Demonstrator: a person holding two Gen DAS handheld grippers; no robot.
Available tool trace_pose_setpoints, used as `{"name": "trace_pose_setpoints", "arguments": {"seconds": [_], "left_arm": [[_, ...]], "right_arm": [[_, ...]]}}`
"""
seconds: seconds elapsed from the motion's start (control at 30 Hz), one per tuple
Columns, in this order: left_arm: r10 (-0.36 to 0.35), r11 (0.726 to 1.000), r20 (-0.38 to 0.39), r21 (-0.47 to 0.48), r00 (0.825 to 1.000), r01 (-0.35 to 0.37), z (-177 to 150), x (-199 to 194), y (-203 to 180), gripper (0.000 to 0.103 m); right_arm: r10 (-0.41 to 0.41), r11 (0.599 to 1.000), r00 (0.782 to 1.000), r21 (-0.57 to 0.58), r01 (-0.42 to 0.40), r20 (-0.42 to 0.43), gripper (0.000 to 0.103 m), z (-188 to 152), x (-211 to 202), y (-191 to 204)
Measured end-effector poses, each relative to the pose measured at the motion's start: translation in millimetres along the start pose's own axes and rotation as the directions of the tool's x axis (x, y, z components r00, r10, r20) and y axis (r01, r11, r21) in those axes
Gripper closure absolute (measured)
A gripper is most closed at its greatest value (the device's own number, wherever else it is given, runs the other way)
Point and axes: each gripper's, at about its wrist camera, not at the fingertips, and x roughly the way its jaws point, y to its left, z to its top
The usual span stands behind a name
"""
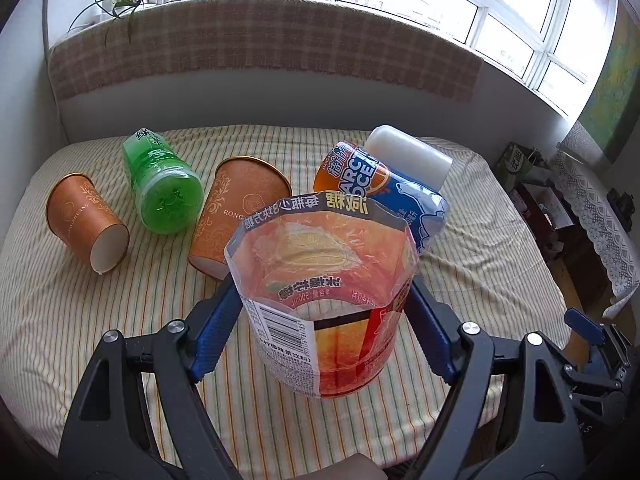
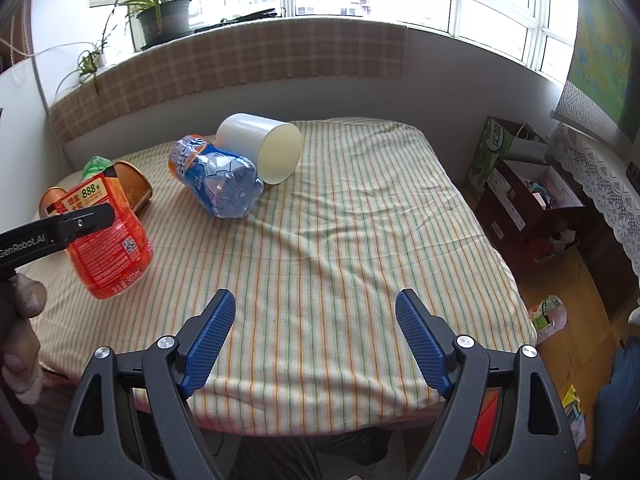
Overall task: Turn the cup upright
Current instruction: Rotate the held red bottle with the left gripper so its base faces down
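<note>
Left wrist view: the left tool (image 1: pixel 320 308) is gripping the orange cut-bottle cup (image 1: pixel 324 300), mouth up, above the bed (image 1: pixel 480 280). The right tool (image 2: pixel 316 336) is hanging wide, empty; five cups are lying sideways.

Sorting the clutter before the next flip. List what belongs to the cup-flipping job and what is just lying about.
Job: orange bottle-cup in left tongs; two brown paper cups, green cup, blue cup, white cup, all on their sides; open right tongs.

Lying about: potted plant, cardboard boxes.

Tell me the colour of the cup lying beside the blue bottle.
White cup; clearest in the right wrist view.
</note>
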Motion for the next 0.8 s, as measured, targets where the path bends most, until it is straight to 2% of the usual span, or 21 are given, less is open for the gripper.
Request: {"name": "trace_pose_setpoints", "arguments": {"seconds": [0.37, 0.8], "left_arm": [[0.013, 0.999, -0.006, 0.048, 1.000, -0.012, -10.2, 0.3, -10.8, 0.020], [-0.054, 0.997, -0.046, 0.049, 0.997, 0.057, -16.9, -5.6, -6.4, 0.020]], "right_arm": [[-0.003, 1.000, 1.000, -0.003, 0.003, 0.000, 0.021, 0.1, -0.9, 2.6], [0.004, 1.000, 1.000, -0.022, -0.004, 0.004, 0.021, 1.8, -3.3, 13.8]]}}
